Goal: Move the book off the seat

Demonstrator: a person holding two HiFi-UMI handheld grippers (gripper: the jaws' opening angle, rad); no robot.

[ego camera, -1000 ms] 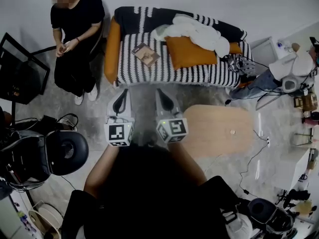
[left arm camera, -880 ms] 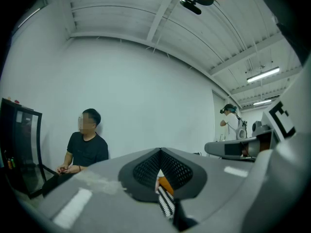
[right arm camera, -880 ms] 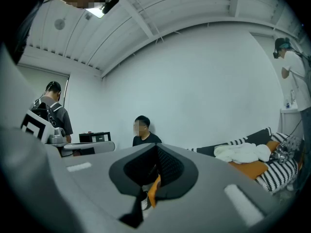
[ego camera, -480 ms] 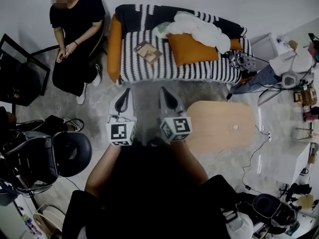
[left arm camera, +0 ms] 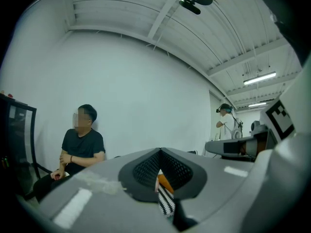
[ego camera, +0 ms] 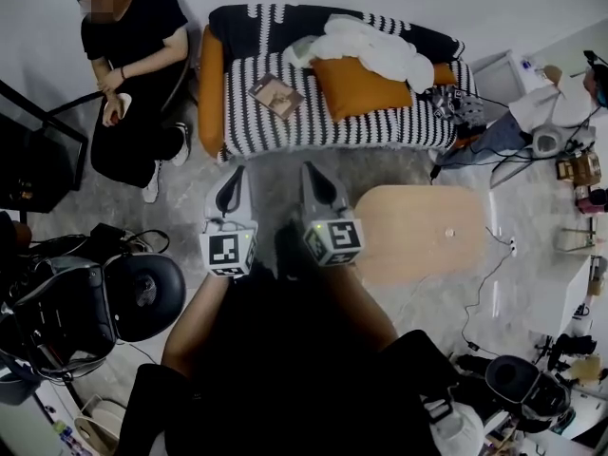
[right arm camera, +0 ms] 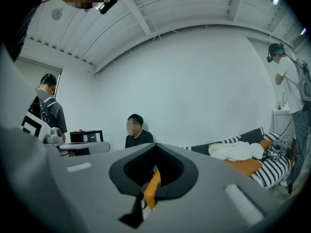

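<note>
The book (ego camera: 275, 95), brownish and thin, lies flat on the left part of the seat of the black-and-white striped sofa (ego camera: 323, 126). Both grippers are held side by side over the floor in front of the sofa, pointing at it and well short of the book. My left gripper (ego camera: 233, 172) is shut with nothing in it. My right gripper (ego camera: 310, 170) is shut and empty too. In the left gripper view the closed jaws (left arm camera: 160, 152) frame a sliver of striped sofa. In the right gripper view the shut jaws (right arm camera: 155, 147) frame the sofa's orange arm.
A person in black (ego camera: 128, 74) sits to the left of the sofa. An orange cushion (ego camera: 366, 85) and a white blanket (ego camera: 375, 50) lie on the sofa's right half. A wooden oval table (ego camera: 423, 231) stands to my right, a black office chair (ego camera: 142, 293) to my left. Cables run over the floor.
The head view has drifted a little. Both grippers stay shut and side by side, pointing at the sofa. The book has not moved. The seated person has shifted his legs.
</note>
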